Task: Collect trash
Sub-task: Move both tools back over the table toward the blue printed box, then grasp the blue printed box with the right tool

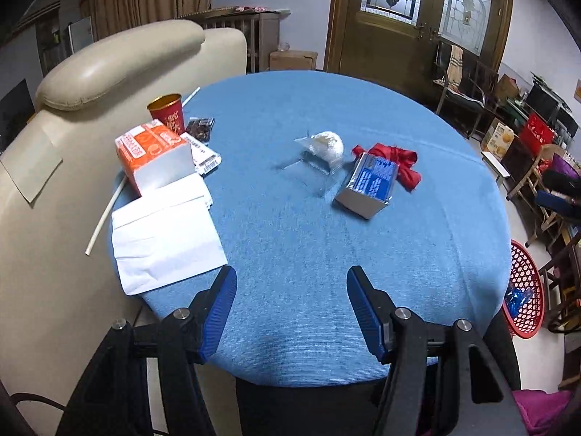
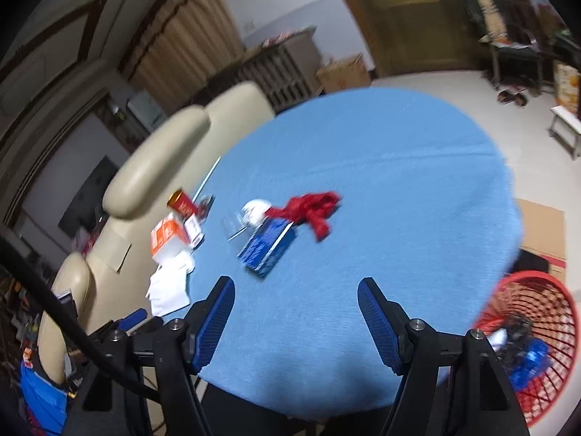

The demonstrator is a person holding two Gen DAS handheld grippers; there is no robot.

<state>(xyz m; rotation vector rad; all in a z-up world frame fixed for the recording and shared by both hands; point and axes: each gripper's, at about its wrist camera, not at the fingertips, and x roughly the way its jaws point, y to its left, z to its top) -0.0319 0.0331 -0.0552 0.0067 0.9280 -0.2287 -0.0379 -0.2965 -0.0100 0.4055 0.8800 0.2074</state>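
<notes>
Trash lies on a round table with a blue cloth (image 1: 326,254). A blue foil packet (image 1: 370,185) (image 2: 268,245) lies mid-table beside a crumpled red wrapper (image 1: 395,161) (image 2: 314,209) and a white ball in clear plastic (image 1: 326,147) (image 2: 256,210). At the left edge are an orange carton (image 1: 152,154) (image 2: 167,236), a red cup (image 1: 167,110) (image 2: 181,200) and white paper sheets (image 1: 163,234) (image 2: 170,283). My left gripper (image 1: 290,279) is open over the near cloth, nothing between its fingers. My right gripper (image 2: 296,290) is open and empty too.
A red mesh basket (image 2: 544,323) (image 1: 524,290) stands on the floor at the table's right, with blue and dark wrappers inside. A beige sofa (image 1: 72,145) presses against the table's left side. A straw (image 1: 105,214) lies there. Chairs and boxes crowd the right wall.
</notes>
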